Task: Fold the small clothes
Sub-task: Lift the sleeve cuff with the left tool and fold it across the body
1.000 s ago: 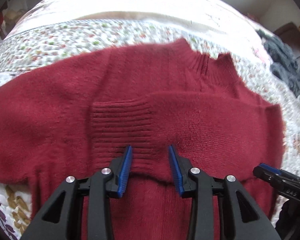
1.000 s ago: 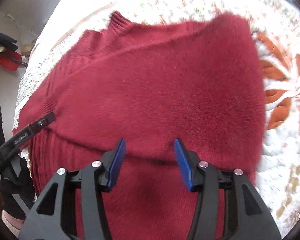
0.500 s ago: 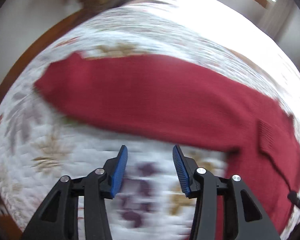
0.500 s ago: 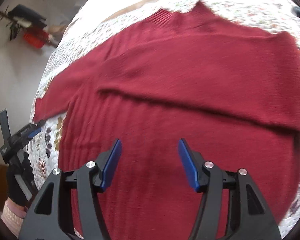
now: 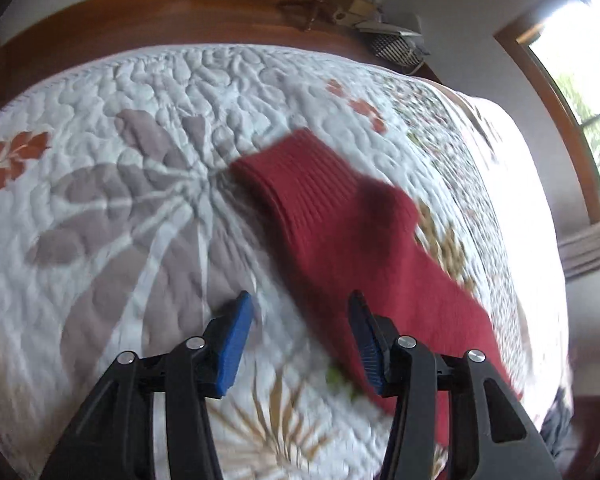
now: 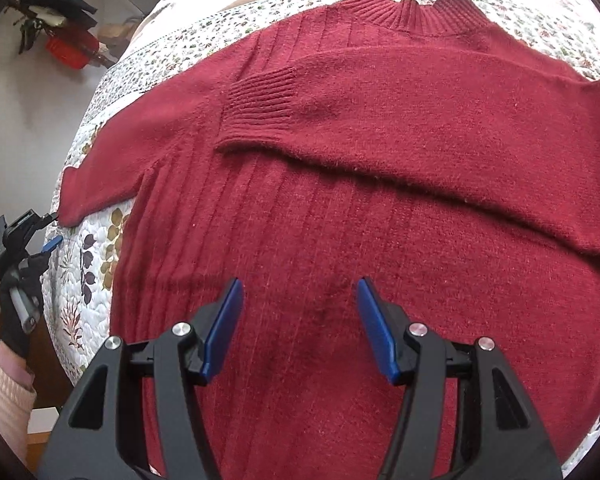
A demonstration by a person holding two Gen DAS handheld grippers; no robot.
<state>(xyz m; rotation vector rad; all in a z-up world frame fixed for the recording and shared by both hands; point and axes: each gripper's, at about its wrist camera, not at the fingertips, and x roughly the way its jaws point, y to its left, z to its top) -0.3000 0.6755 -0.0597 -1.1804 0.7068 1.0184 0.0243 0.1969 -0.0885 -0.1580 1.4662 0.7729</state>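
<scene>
Both grippers, left (image 5: 300, 344) and right (image 6: 298, 326), wide-jawed, empty above sweater (image 6: 340, 208).

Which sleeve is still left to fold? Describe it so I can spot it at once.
Start at the dark red sweater spread on the quilted bedspread. One sleeve already lies folded across the chest. The unfolded sleeve stretches flat onto the quilt, its cuff beside the open left gripper.

Left gripper (image 5: 298, 322) held low with jaws spread wide and nothing between the blue pads, gripped by a black-gloved hand (image 6: 18, 300) with a pale pink knit cuff, while the right gripper (image 6: 298, 316) hovers, jaws likewise wide apart and empty.
</scene>
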